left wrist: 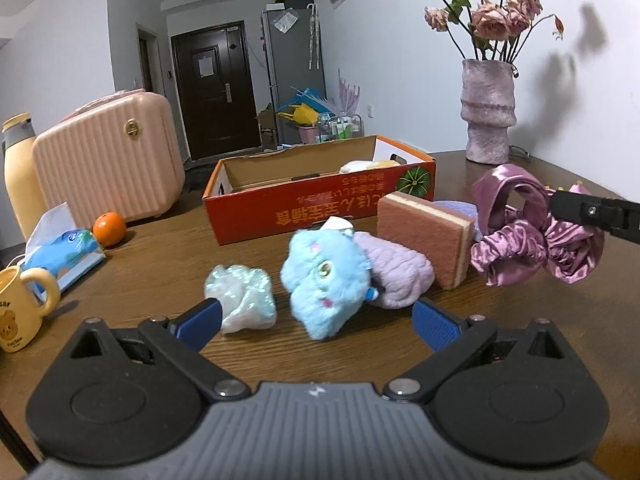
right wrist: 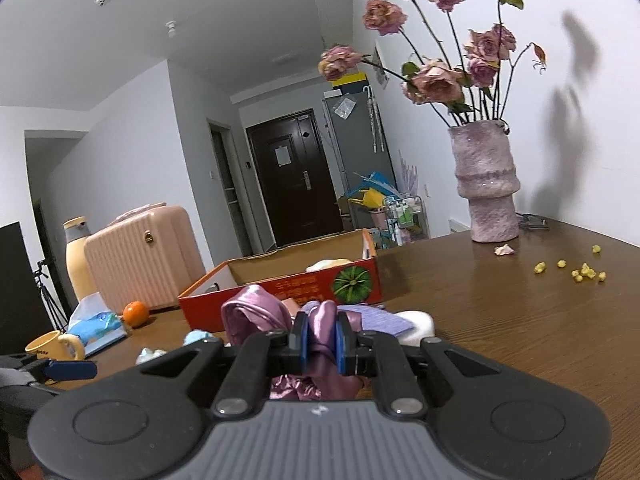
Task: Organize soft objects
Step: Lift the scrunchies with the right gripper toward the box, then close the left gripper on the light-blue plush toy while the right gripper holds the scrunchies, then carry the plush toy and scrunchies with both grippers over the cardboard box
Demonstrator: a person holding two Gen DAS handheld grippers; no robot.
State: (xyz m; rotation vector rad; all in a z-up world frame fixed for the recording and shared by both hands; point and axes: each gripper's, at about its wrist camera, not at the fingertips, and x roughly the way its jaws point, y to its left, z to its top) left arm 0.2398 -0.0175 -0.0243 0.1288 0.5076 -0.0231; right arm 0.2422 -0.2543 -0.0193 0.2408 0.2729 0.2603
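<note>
The right gripper (right wrist: 320, 342) is clamped on a purple satin scrunchie bundle (left wrist: 532, 236), its blue pads pinching a fold of the shiny fabric. The bundle sits just in front of the near right corner of the red cardboard box (left wrist: 320, 200), and whether it rests on the table or is lifted cannot be told. The satin looks light, limp and slippery, so a pinch through a thick gathered fold, as here, should hold better than one on a loose edge.

The left gripper (left wrist: 316, 320) stands wide open and empty, its fingers flanking a blue plush toy (left wrist: 326, 280) in front of the box's long front wall. The plush looks light and squashy; its round body is the likeliest place to grip. Touching its right side is a lilac fuzzy bundle (left wrist: 400, 270), with a pink sponge (left wrist: 426, 236) beyond it, and a pale crinkled wad (left wrist: 242, 294) lies to the plush's left
</note>
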